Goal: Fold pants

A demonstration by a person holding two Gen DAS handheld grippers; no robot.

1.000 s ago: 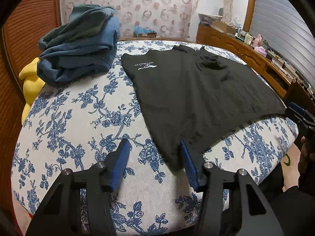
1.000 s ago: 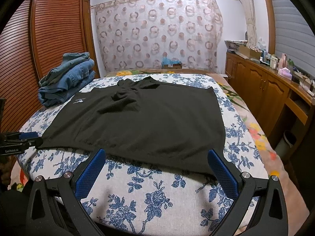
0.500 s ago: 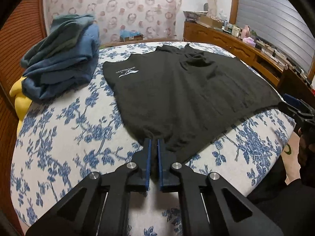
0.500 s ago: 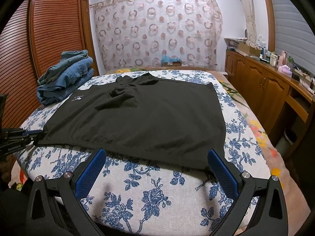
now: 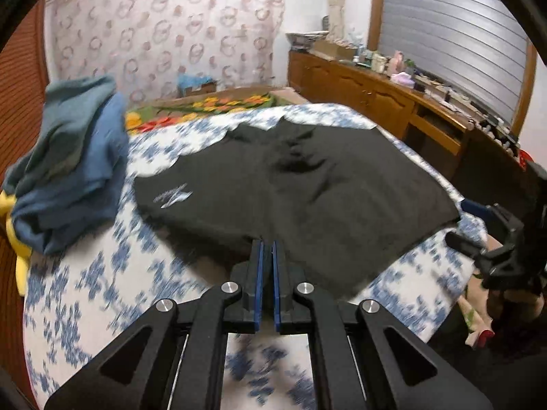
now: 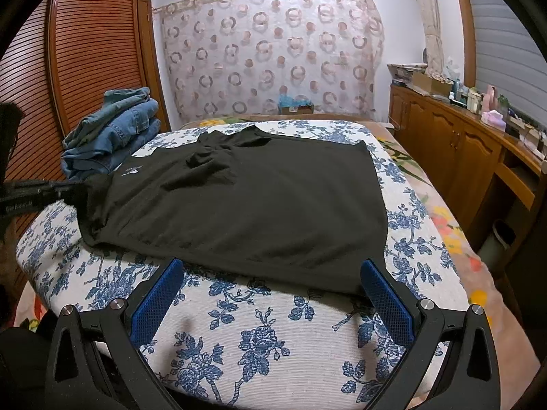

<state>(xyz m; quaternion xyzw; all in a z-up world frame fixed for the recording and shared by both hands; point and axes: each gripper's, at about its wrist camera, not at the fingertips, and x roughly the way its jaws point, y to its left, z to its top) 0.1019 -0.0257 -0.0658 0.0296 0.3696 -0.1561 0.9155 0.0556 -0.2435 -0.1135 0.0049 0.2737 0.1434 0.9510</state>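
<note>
Black pants [image 6: 256, 212] with a small white logo lie spread flat on the blue-flowered bed [image 6: 273, 335]. My left gripper [image 5: 266, 244] is shut on their near left corner, with dark cloth pinched between the blue pads. In the right wrist view that left gripper [image 6: 73, 191] holds the corner raised off the bed at the left edge. My right gripper [image 6: 271, 266] stands open just in front of the near hem, its right finger by the near right corner, nothing between the pads. From the left wrist view the right gripper [image 5: 465, 223] shows at the far right.
A pile of folded jeans [image 6: 112, 136] sits at the bed's far left, with something yellow [image 5: 13, 239] beside it. A wooden cabinet [image 6: 461, 157] loaded with small items runs along the right. Slatted wardrobe doors [image 6: 85, 51] stand on the left.
My left gripper closed on the near left corner of the pants, then lifted it up and inward, so that edge now rises off the bed. The right gripper stayed still and open.
</note>
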